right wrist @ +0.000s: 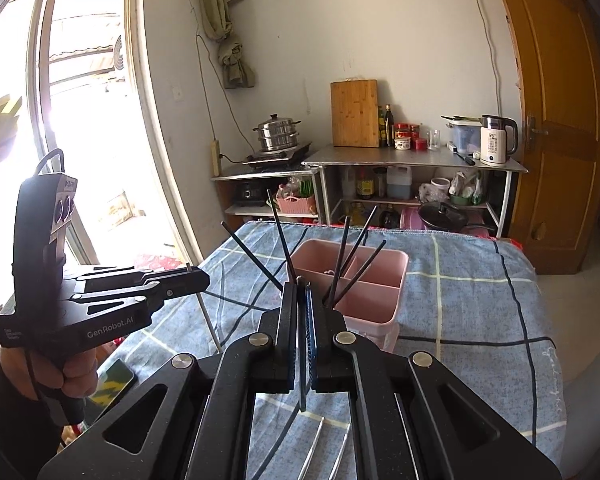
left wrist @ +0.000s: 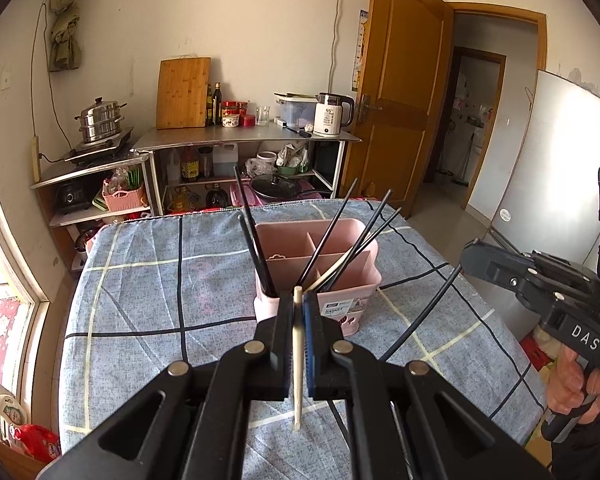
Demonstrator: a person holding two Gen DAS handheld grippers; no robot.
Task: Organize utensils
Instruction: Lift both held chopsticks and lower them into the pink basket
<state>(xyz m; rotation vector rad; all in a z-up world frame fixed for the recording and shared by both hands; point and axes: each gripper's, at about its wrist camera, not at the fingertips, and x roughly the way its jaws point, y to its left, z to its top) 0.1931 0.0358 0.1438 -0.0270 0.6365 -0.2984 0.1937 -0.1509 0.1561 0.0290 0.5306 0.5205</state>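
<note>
Left wrist view: left gripper [left wrist: 299,312] clenched on a cream chopstick [left wrist: 297,364], just before the pink plastic divided basket [left wrist: 342,304].
Only the right wrist view shows two metal utensil handles [right wrist: 328,450] on the checked cloth, with the right gripper [right wrist: 301,304] pinching a black chopstick [right wrist: 302,396].

My left claw [left wrist: 299,300] pinches a slim cream chopstick [left wrist: 297,360], held nearly upright just before the pink plastic divided utensil basket [left wrist: 340,304] on the checked cloth. Black chopsticks [left wrist: 260,256] lean out of its near compartments, fanned left and right. My right claw [right wrist: 303,300] clamps a thin black chopstick [right wrist: 302,396]; two silvery metal chopsticks [right wrist: 324,452] lie flat below it.
</note>
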